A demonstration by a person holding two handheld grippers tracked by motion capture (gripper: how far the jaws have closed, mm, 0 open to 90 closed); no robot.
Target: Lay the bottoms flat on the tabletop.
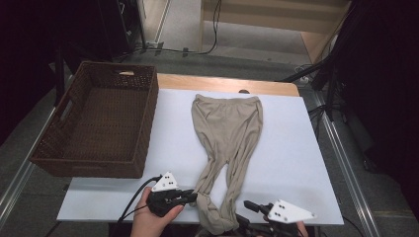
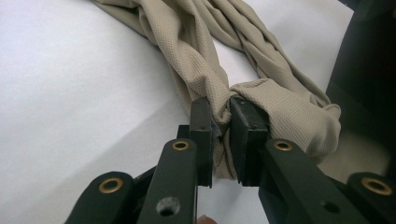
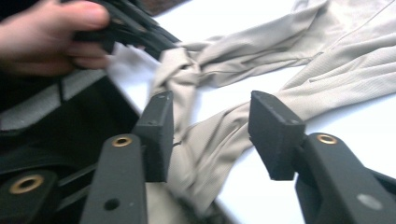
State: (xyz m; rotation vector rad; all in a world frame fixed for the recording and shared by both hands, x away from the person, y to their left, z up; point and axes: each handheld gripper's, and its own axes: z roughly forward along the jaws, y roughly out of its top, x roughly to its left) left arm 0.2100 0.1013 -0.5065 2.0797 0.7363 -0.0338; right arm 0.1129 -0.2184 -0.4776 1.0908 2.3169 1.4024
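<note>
At the near bench (image 1: 296, 163) edge, the left tool (image 2: 221, 122) grips one leg of the tights (image 1: 228, 133); the right tool (image 3: 210, 126) stands open over the other leg. Folding is barely begun, and the basket (image 1: 143, 123) holds nothing.

trouser cuffs (image 1: 217, 223) cut off, right gripper (image 1: 252, 206) half cropped

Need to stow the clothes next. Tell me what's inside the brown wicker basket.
The brown wicker basket shows a bare woven floor with nothing lying on it. Its near wall hides the strip of floor just behind it. The beige leggings lie beside it on the white table.
</note>
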